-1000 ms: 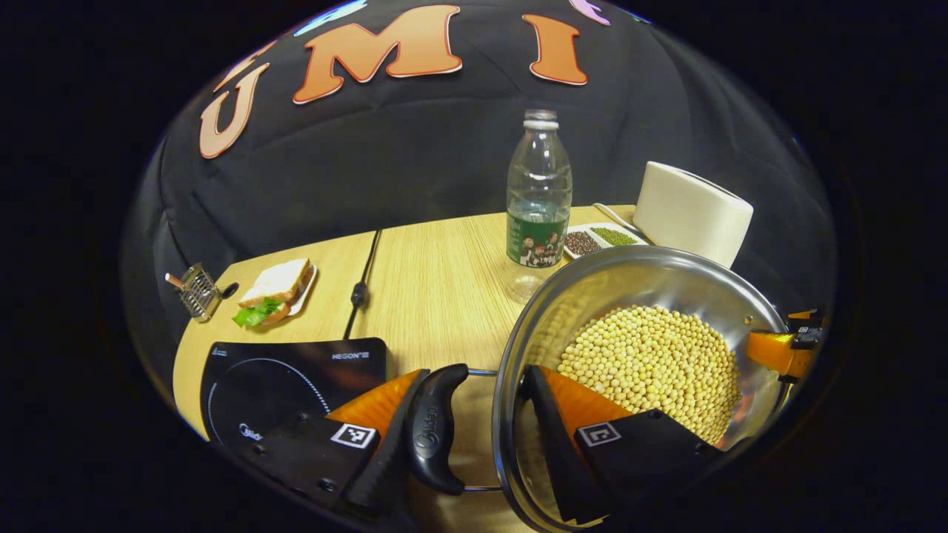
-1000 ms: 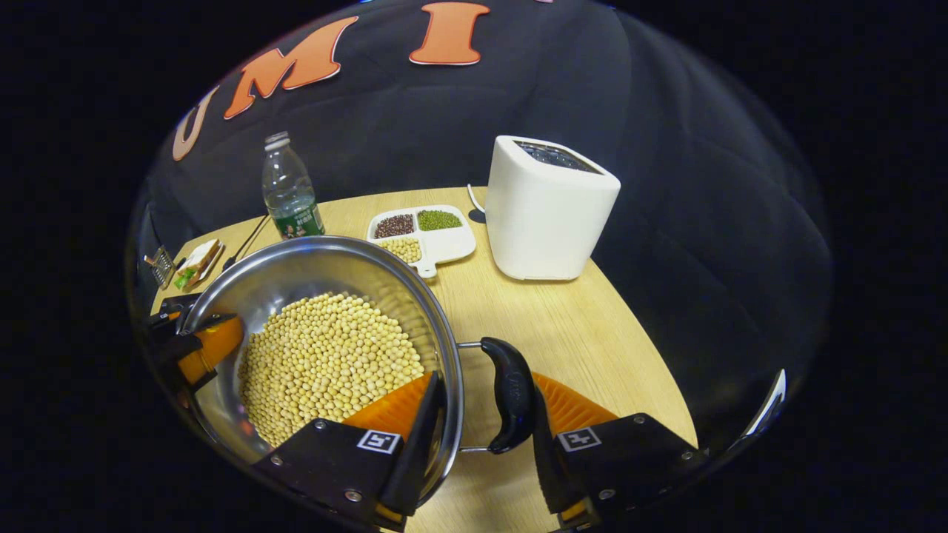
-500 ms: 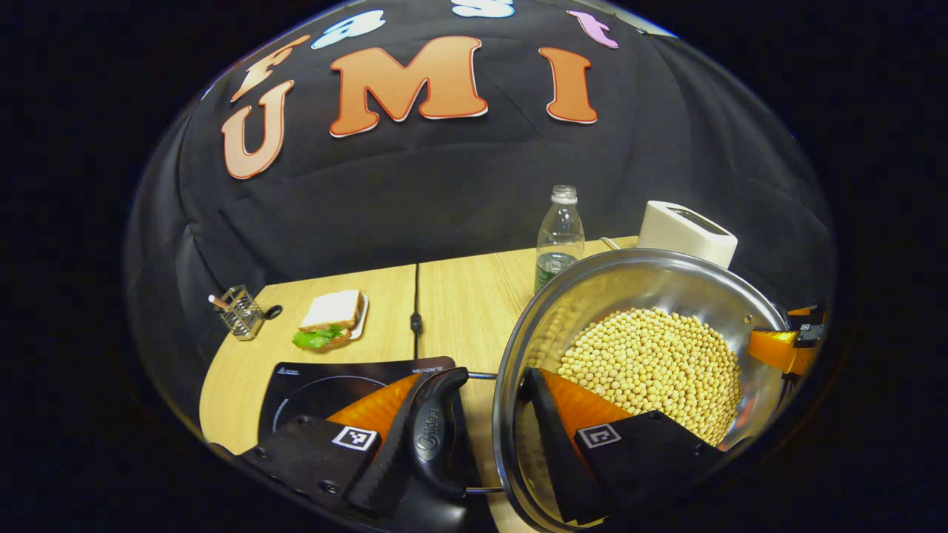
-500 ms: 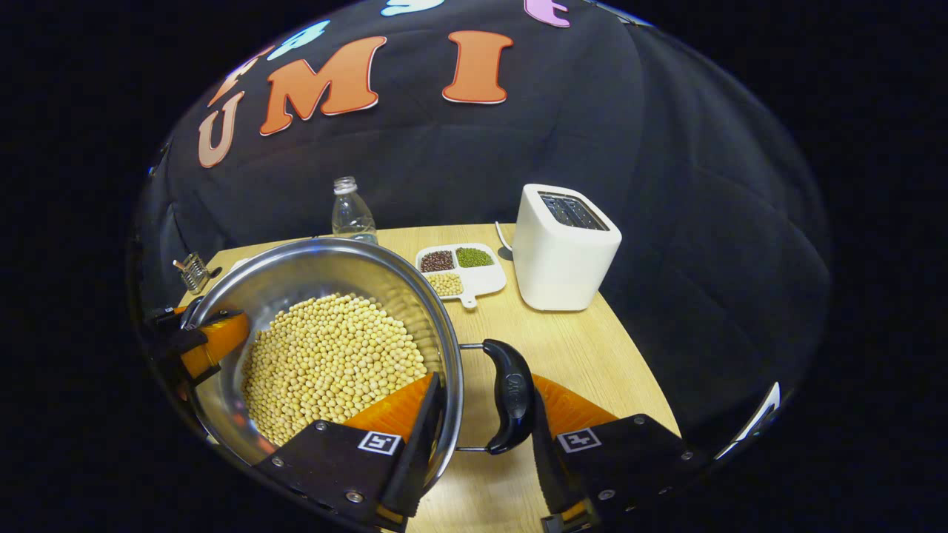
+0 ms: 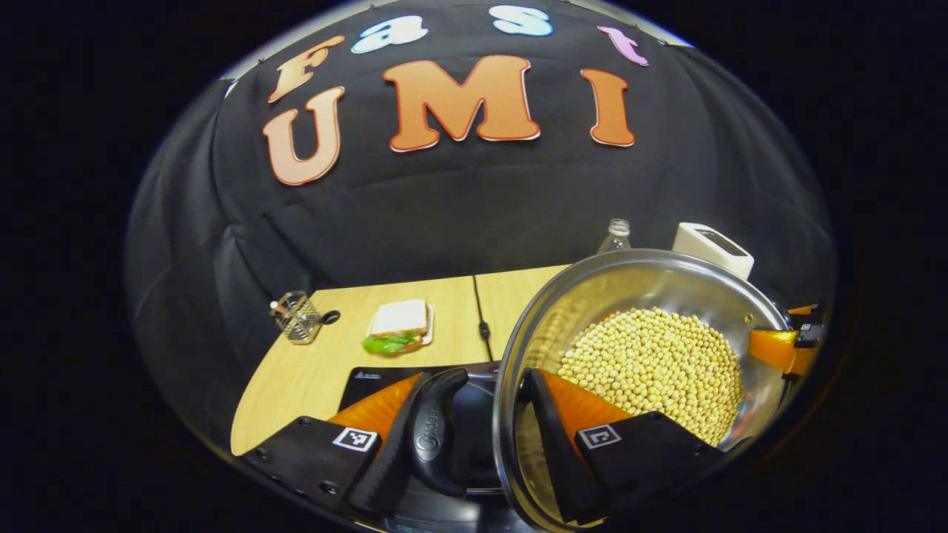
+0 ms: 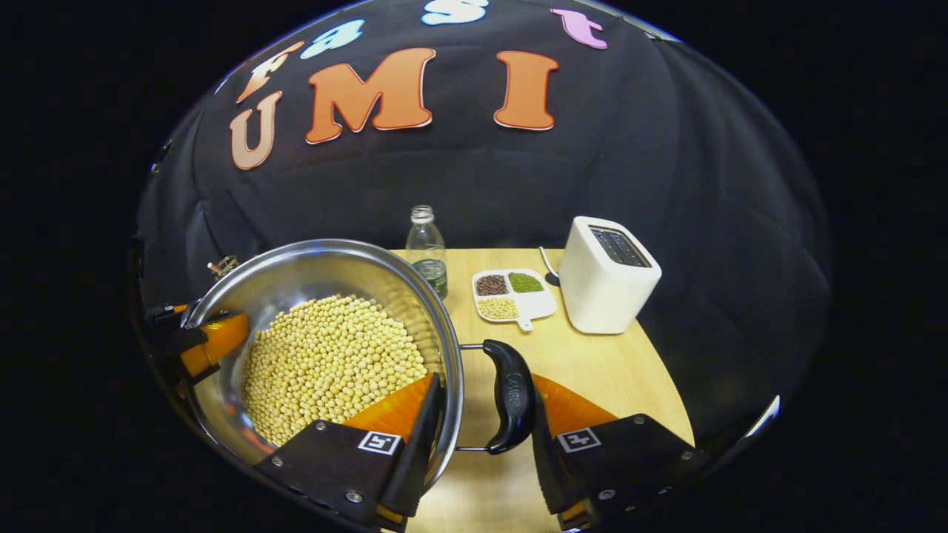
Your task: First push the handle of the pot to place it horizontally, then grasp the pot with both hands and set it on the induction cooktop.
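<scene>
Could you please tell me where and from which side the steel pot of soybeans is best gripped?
Grip the pot at its two opposite rim edges, by the black side handles, coming from outside with one finger inside the wall. The handles stick out level, and the left gripper and right gripper already straddle them so.

I am seeing a wooden table (image 6: 592, 370) standing against a black cloth wall. A white toaster (image 6: 609, 285) is sitting upright near the far edge of it. Just beside the toaster, a white divided dish (image 6: 512, 298) is lying flat, holding dark red beans, green beans and pale beans in separate compartments. A clear plastic bottle (image 6: 427, 250) is standing upright beyond the dish. In the left gripper view, a sandwich (image 5: 400, 326) with green lettuce is resting on a small plate, and a small wire basket (image 5: 296, 317) is sitting near it. A black cable (image 5: 480, 311) is running across the tabletop.
</scene>
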Demonstrator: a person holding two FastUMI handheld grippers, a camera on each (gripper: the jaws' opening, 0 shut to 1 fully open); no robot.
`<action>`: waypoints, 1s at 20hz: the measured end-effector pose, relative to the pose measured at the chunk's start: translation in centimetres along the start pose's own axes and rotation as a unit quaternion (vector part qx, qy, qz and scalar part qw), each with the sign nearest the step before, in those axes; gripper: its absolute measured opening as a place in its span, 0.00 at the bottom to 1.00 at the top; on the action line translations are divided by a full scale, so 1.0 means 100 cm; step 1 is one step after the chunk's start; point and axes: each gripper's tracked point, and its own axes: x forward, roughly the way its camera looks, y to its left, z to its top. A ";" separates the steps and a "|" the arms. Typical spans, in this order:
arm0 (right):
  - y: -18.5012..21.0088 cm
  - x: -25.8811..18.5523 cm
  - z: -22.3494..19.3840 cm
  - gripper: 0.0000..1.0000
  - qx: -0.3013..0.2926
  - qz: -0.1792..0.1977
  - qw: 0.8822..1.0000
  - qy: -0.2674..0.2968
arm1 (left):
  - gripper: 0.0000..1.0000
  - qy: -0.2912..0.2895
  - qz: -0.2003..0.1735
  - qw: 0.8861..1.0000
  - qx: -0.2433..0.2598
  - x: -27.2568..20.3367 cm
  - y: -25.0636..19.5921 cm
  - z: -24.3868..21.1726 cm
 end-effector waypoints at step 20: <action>0.162 0.019 0.018 0.58 -0.035 0.086 0.996 0.011 | 0.83 0.034 0.096 0.994 -0.031 -0.050 0.132 -0.008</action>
